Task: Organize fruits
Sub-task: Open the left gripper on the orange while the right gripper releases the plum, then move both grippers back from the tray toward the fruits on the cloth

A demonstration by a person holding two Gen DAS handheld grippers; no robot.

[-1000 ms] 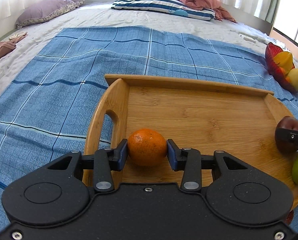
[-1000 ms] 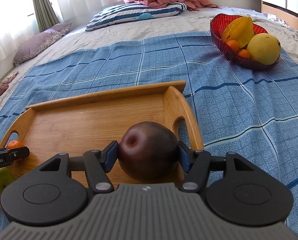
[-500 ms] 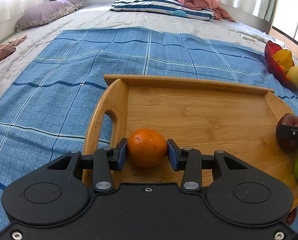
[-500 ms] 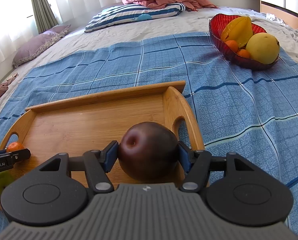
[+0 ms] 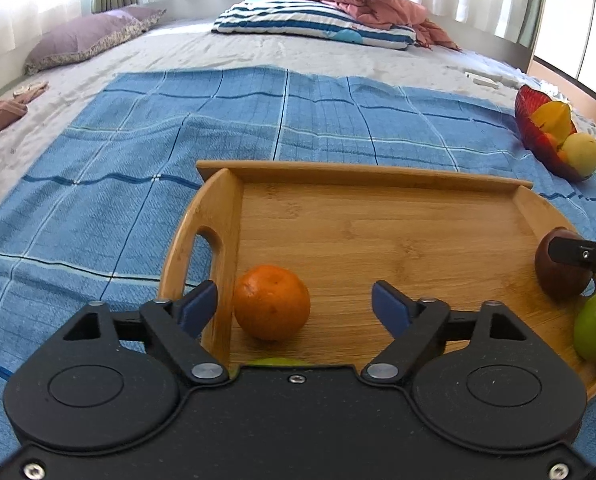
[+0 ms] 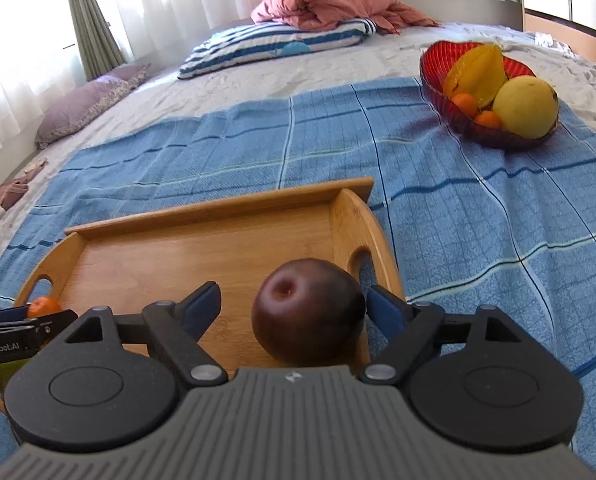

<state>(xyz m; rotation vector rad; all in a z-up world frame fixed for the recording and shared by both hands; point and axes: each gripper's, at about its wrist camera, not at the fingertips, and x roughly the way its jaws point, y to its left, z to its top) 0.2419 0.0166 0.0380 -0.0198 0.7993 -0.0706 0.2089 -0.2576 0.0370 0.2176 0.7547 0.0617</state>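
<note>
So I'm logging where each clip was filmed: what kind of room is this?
Most likely a bedroom. The wooden tray sits on a blue checked blanket spread over a bed, with a striped pillow and a crumpled pink quilt at the far end, and curtains behind.

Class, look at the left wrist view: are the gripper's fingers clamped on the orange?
No. The left gripper is open, and the orange sits on the wooden tray with clear space beside it.
</note>
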